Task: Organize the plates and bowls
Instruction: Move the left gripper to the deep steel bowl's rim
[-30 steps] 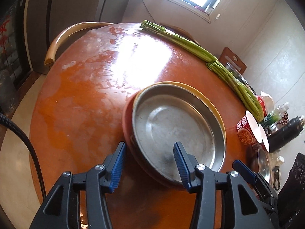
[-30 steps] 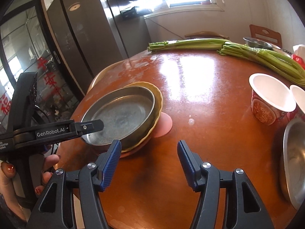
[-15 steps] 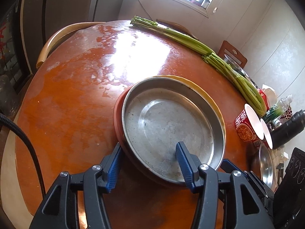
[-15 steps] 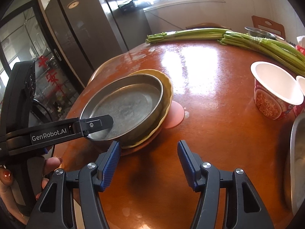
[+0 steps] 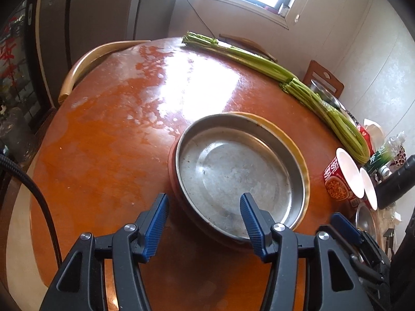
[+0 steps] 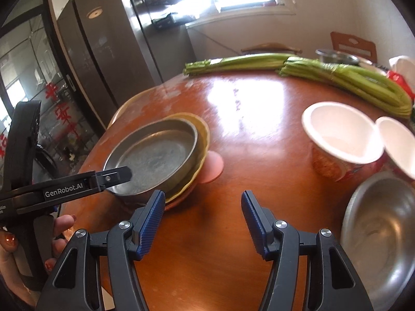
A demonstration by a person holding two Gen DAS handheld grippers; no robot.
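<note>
A steel plate [image 5: 238,171] lies on a yellow plate [image 5: 298,150], which lies on a pink plate [image 5: 172,171] on the round brown table [image 5: 103,140]. The same stack shows in the right wrist view [image 6: 155,155]. My left gripper [image 5: 205,220] is open and empty, its jaws straddling the steel plate's near rim just above it. My right gripper [image 6: 202,220] is open and empty above bare table, right of the stack. A steel bowl [image 6: 384,233] sits at the right, beside my right gripper.
Two white paper noodle cups [image 6: 339,140] stand at the right. Celery bunches [image 6: 337,77] lie along the far edge, with a small steel bowl [image 6: 337,55] behind them. A black bottle [image 5: 394,178] stands by the cups. Chairs ring the table.
The left gripper has drawn back a little from the plate stack and stayed open. The right gripper has turned to the right, bringing the steel bowl and cups more into view.
</note>
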